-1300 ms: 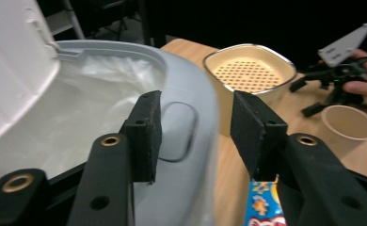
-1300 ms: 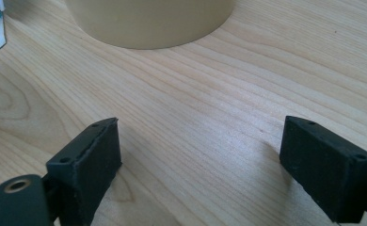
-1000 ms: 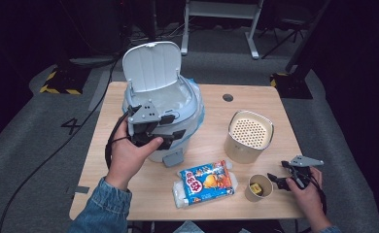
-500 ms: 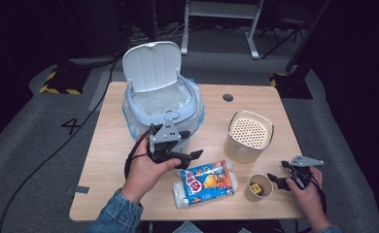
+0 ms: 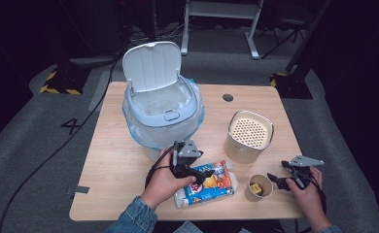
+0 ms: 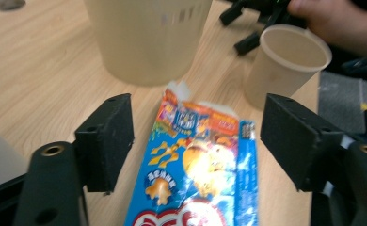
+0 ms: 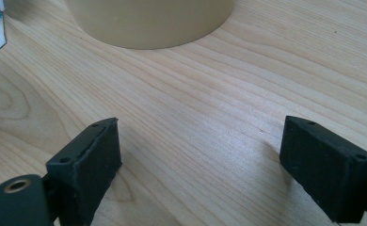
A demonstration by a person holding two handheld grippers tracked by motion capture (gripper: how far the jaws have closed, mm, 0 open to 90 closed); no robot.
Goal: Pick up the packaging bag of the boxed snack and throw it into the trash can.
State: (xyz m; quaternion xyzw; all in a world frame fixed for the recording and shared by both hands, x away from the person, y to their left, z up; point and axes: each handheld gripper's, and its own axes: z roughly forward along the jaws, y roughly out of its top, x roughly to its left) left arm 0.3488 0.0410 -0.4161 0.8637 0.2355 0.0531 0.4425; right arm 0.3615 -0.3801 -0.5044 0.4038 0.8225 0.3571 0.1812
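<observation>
A: High view first. What's the left gripper (image 5: pixel 208 171) doing?
B: Fingers apart, over the near-left end of the snack packet (image 5: pixel 206 183). Whether they touch it, can't tell from up there. Packet lies flat on the tabletop (image 5: pixel 114 160), glossy blue film w/ orange print.
A: Right gripper (image 5: pixel 272 178)?
B: Fingers spread, low at the near-right edge, just beside the paper cup (image 5: pixel 259 187). Cup upright, sth yellow inside.
A: Around them?
B: Pale blue bin (image 5: pixel 163 114) w/ lid up and clear liner, just behind the left hand. Beige round canister (image 5: pixel 248 136) w/ perforated top, between bin and cup.
A: Left gripper view?
B: Fingers (image 6: pixel 107 136) wide apart, black blocky pads, one each side of the packet (image 6: pixel 200 169), not clamped on it. Torn white end points at the canister (image 6: pixel 146 40). Cup (image 6: pixel 285 63) to its right, matte paper; the other gripper beyond.
A: Right gripper view?
B: Fingers (image 7: pixel 91 162) wide open, holding nothing, over bare light wood grain (image 7: pixel 195 117). Canister base (image 7: pixel 148 21) ahead, smooth.
</observation>
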